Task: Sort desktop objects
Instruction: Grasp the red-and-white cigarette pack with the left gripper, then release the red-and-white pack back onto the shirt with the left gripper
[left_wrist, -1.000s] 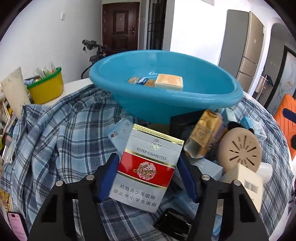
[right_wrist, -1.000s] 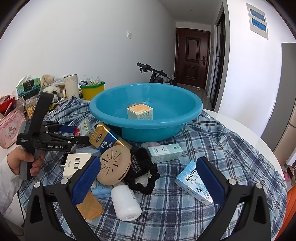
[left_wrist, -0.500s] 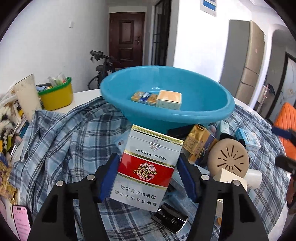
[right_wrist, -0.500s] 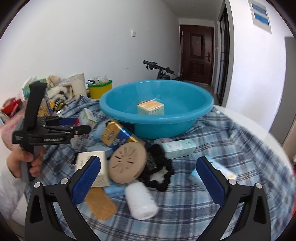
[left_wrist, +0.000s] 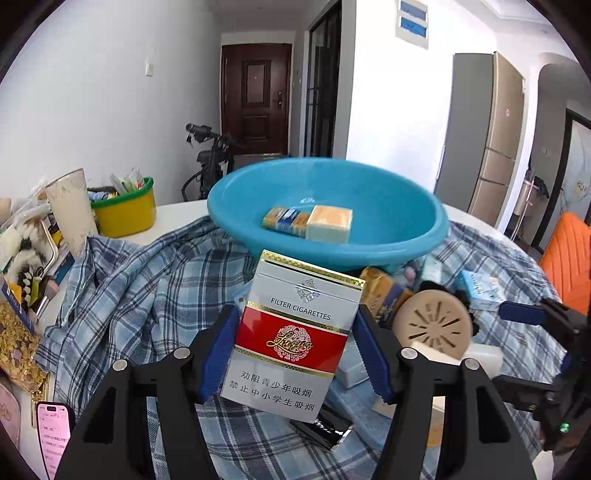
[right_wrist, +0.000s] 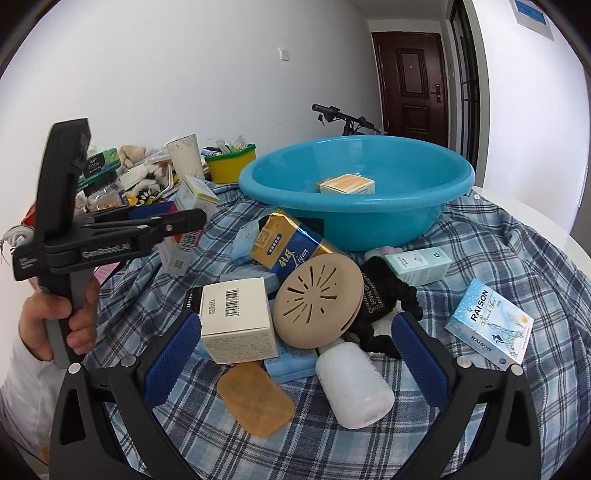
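My left gripper (left_wrist: 293, 350) is shut on a silver and red cigarette pack (left_wrist: 295, 332) and holds it above the plaid cloth, in front of the blue basin (left_wrist: 424, 229). The basin holds an orange-topped box (left_wrist: 330, 223) and a flat orange-blue pack (left_wrist: 286, 220). My right gripper (right_wrist: 295, 354) is open and empty, low over a pile: a white barcode box (right_wrist: 236, 317), a tan vented disc (right_wrist: 319, 301), a white bottle (right_wrist: 354, 384) and a tan soap-like bar (right_wrist: 255, 402). The left gripper (right_wrist: 170, 225) with its pack shows at the left of the right wrist view.
A gold-blue pack (right_wrist: 288, 247), black scrunchie (right_wrist: 388, 295), mint box (right_wrist: 417, 264) and Raison box (right_wrist: 487, 325) lie on the cloth. A yellow tub (left_wrist: 123, 210), paper cup (left_wrist: 72, 210) and clutter fill the left side. A pink phone (left_wrist: 55, 432) lies at the left edge.
My left gripper has risen and pulled back with the cigarette pack, so more of the basin's inside shows. My right gripper has moved forward and down over the pile.
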